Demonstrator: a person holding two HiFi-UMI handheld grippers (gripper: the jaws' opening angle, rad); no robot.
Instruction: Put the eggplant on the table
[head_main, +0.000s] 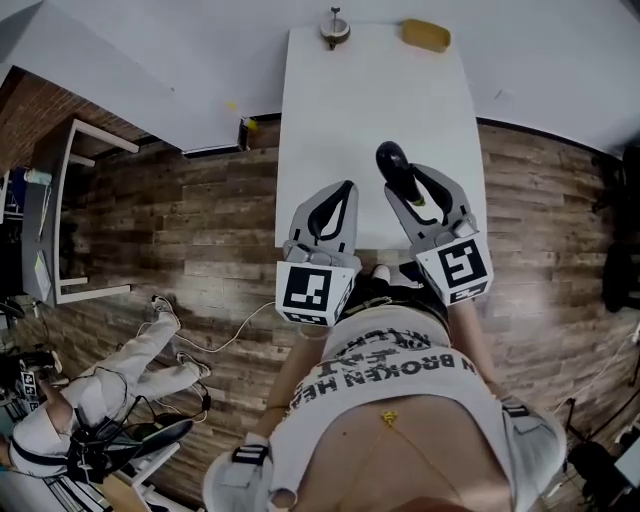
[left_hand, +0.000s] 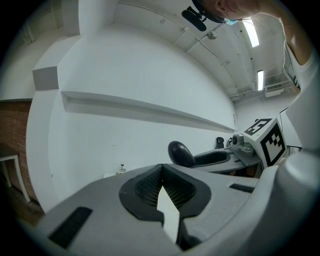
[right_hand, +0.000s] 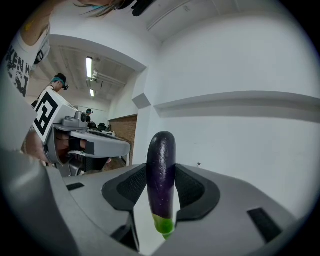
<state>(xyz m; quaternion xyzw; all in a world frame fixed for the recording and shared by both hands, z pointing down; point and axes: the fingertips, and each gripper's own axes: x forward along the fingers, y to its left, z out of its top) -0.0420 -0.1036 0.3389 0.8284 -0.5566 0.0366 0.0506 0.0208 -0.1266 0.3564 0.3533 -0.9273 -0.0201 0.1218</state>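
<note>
A dark purple eggplant with a green stem end stands upright between the pads of my right gripper, which is shut on it over the near end of the white table. In the right gripper view the eggplant fills the gap of the right gripper, stem end down. My left gripper hangs beside it on the left, shut and with nothing in it. In the left gripper view, the left gripper's tips meet, and the eggplant shows off to the right.
At the table's far edge stand a small round metal object and a yellow object. A white frame stands on the wood floor at the left, with cables and equipment at the lower left. A white wall lies behind the table.
</note>
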